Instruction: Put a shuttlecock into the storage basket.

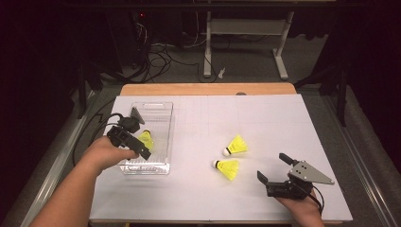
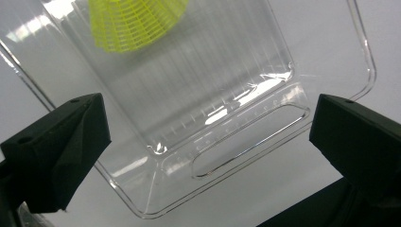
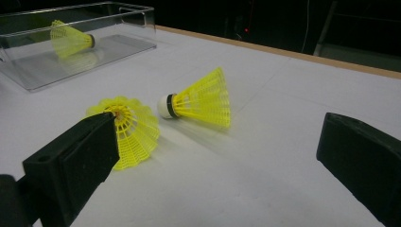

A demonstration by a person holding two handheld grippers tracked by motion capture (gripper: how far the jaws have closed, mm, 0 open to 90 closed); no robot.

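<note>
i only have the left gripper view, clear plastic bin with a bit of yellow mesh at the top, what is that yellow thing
Observer: It is a yellow plastic shuttlecock lying on its side inside the clear plastic bin.
Operator: any more of them outside the bin
Observer: Yes, two more yellow shuttlecocks lie on the white table, the farther shuttlecock and the nearer shuttlecock.
Operator: where's the other gripper
Observer: The right gripper is near the table's front edge, jaws open and empty, pointing toward those two.
Operator: and mine from above
Observer: The left gripper is open over the bin's near end, holding nothing.
</note>
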